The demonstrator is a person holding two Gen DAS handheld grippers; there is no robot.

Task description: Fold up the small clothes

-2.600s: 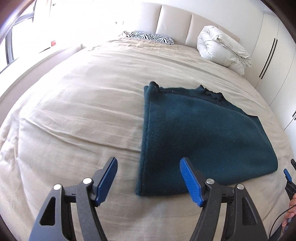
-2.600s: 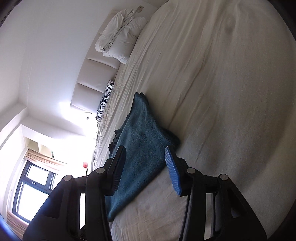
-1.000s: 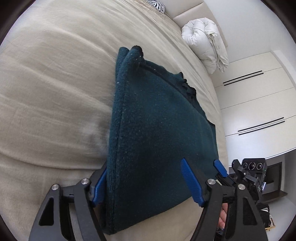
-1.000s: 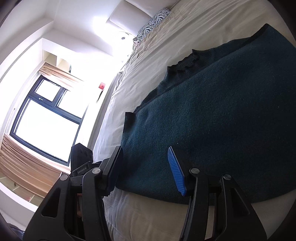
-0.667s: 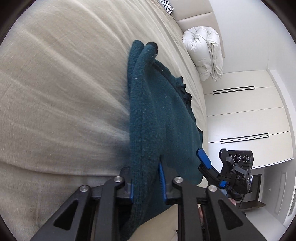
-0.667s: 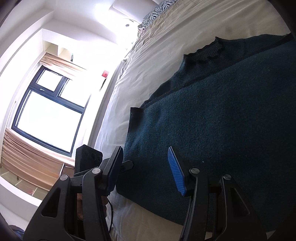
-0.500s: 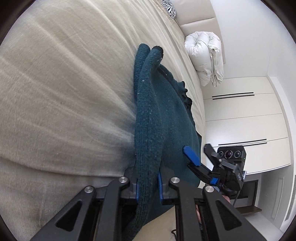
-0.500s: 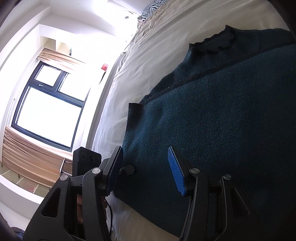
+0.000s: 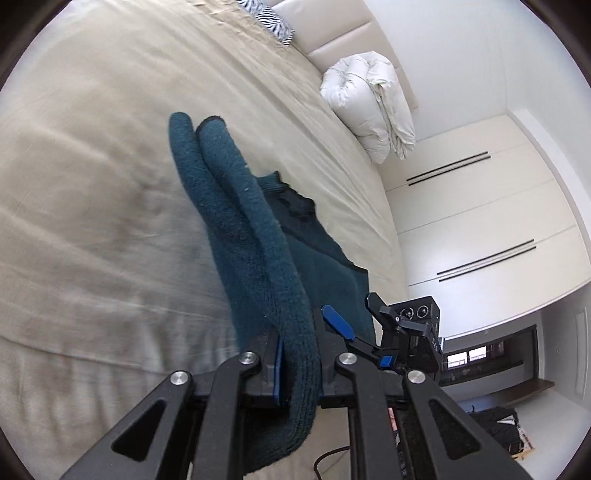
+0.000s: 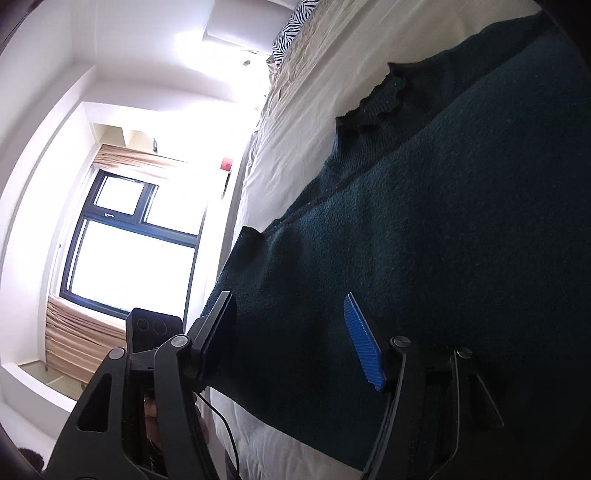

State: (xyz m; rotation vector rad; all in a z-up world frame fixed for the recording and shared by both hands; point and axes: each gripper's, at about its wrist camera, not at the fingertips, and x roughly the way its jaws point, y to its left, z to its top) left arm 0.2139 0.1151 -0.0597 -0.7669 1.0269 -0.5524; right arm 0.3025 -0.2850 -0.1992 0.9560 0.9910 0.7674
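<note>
A dark teal knit sweater [image 9: 258, 236] lies folded on the beige bed [image 9: 92, 184]. My left gripper [image 9: 297, 354] is shut on the sweater's near left edge, and the doubled fabric rises in a ridge between the jaws. My right gripper [image 10: 291, 339] is open, its jaws straddling the sweater's [image 10: 424, 240] near edge. The right gripper also shows in the left wrist view [image 9: 354, 332], close to my left one. The ribbed collar [image 10: 376, 99] lies toward the headboard.
A rolled white duvet [image 9: 373, 107] and a zebra-print pillow [image 9: 273, 26] lie at the headboard. White wardrobe doors [image 9: 480, 221] stand beyond the bed's right side. A window [image 10: 129, 251] is on the left side of the room.
My left gripper has closed on the sweater's left edge and lifted it into a ridge. My right gripper has moved in over the near edge and stays open.
</note>
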